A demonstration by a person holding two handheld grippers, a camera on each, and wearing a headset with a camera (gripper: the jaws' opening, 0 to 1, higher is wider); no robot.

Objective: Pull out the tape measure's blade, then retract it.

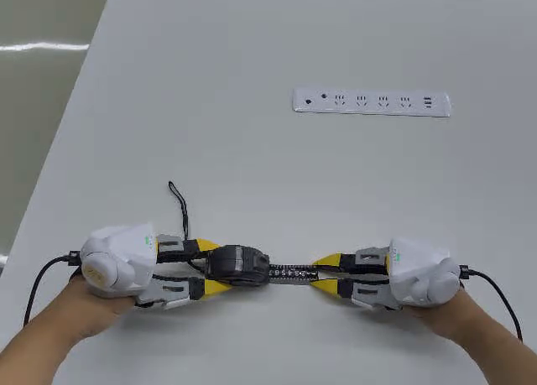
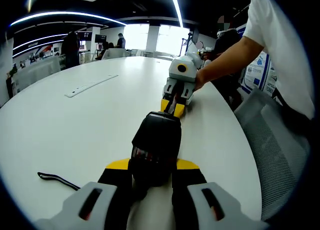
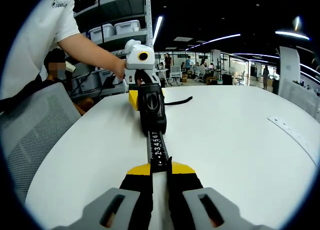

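Head view: tape measure (image 1: 239,265) sits close to the tabletop's (image 1: 252,108) near edge, roughly mid-width. Left gripper (image 1: 211,267) comes in from the left, jaws narrowed onto the black case and clamping it. Right gripper (image 1: 322,273) faces it from the right, jaws almost together, pinching the end of the blade (image 1: 289,273). A short length of blade is out, running straight between case and right gripper. Black wrist strap (image 1: 178,202) lies on the surface, running from beside the left gripper toward the far edge. White power strip (image 1: 372,101) is well apart, toward the far right corner.

Left gripper view: case sits between the yellow jaw tips, right gripper straight beyond it.

Right gripper view: blade is black with white numerals and runs from the jaws up to the case. Can't tell whether the case rests on the tabletop or is just off it.
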